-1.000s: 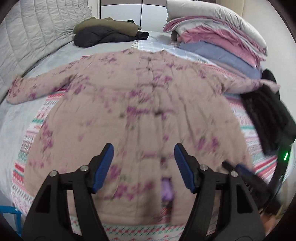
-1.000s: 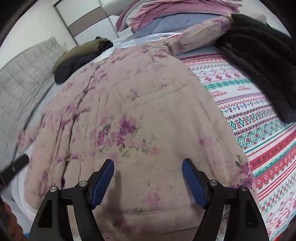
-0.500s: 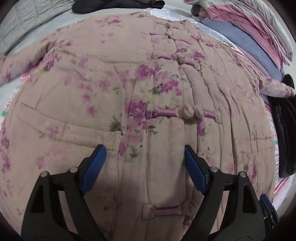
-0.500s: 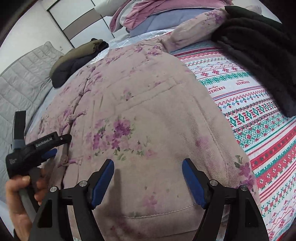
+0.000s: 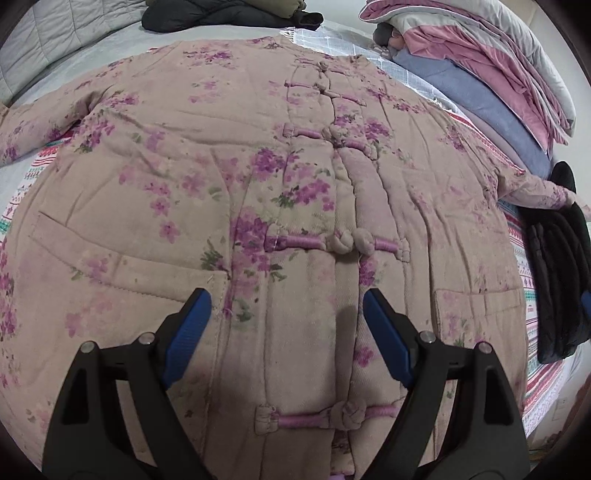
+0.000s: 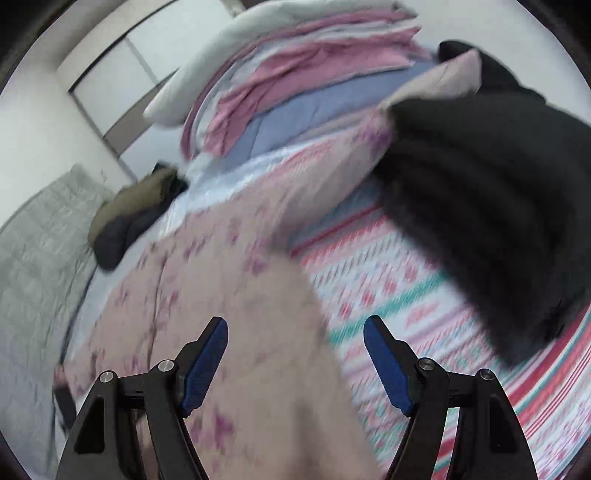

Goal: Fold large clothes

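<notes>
A large beige padded coat with purple flowers and knotted frog buttons lies spread flat, front up, on the bed. My left gripper hangs open just above its lower front, straddling the button placket, with nothing held. In the blurred right wrist view the coat fills the lower left, its right sleeve reaching up to the far right. My right gripper is open over the coat's right side edge, holding nothing.
A striped patterned bedspread lies under the coat. A black garment rests at the right, also seen as a black garment. Stacked pink, blue and white quilts and a dark and olive clothes pile sit at the head end.
My left gripper dropped close over the coat's front and its jaws widened, then held still. My right gripper swung up and to the right, toward the coat's edge and the bedspread.
</notes>
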Tool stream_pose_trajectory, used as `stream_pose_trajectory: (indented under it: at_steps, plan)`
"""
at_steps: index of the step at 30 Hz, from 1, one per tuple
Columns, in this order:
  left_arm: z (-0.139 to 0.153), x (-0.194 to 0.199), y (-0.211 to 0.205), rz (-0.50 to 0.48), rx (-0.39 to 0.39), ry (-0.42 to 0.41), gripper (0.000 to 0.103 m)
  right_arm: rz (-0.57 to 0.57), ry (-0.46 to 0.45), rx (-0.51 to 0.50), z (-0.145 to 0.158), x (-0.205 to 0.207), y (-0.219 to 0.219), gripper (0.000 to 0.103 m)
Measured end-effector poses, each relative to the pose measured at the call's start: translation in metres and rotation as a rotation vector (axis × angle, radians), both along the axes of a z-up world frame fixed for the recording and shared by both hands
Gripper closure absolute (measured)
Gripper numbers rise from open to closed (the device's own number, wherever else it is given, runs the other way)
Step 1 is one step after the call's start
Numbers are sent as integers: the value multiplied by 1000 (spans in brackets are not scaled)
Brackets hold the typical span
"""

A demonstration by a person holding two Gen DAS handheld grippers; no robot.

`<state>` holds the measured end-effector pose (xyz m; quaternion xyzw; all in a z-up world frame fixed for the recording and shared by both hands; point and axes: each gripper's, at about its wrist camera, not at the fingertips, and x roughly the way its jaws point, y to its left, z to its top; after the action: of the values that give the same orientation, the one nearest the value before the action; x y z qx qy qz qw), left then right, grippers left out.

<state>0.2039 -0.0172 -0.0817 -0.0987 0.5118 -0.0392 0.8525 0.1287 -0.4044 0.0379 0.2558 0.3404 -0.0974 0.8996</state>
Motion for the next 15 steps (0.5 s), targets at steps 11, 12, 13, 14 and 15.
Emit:
stream_pose_trajectory:
  at_steps: [11, 12, 13, 14, 15]
  plan:
    - [0, 2, 10, 30, -54, 9, 19, -351, -32, 75, 82, 112, -182, 25]
    - [0, 2, 9, 24, -50, 6, 19, -398, 6, 74, 78, 122, -198, 25]
    - [0, 3, 7, 18, -45, 5, 19, -423, 35, 73, 74, 129, -206, 25]
    - [0, 3, 7, 16, -42, 4, 19, -443, 86, 84, 63, 142, -223, 25]
    - [-1, 3, 5, 13, -33, 4, 19, -450, 112, 96, 58, 149, -230, 25]
